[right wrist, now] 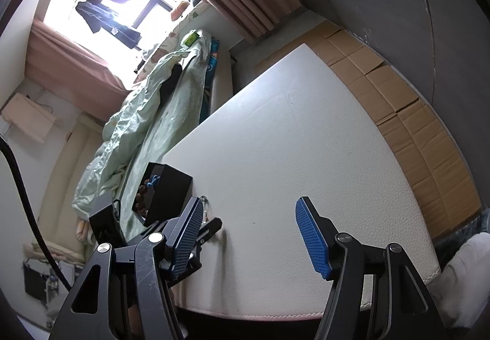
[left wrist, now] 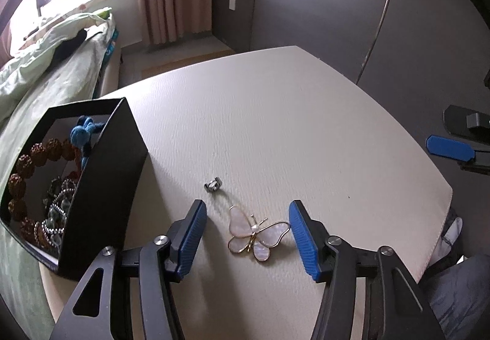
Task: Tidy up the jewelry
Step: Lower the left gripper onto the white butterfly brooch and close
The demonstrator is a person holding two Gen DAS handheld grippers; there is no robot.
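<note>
Butterfly brooch (left wrist: 258,234) | between spread left gripper (left wrist: 246,214) | pinch wings squarely; box (left wrist: 104,187) at nine o'clock | right gripper (right wrist: 249,211) spread, empty

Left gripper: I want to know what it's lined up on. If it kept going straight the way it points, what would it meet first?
Most likely the butterfly brooch, which lies flat on the white table between the open fingers of the left gripper. The small silver ring lies farther on. Depth is hard to judge.

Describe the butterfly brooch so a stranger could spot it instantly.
On the white table, right of the black box of beads, the butterfly brooch lies between the open left gripper's fingers. Unlike the small silver ring beyond it, it has pearly gold-rimmed wings.
</note>
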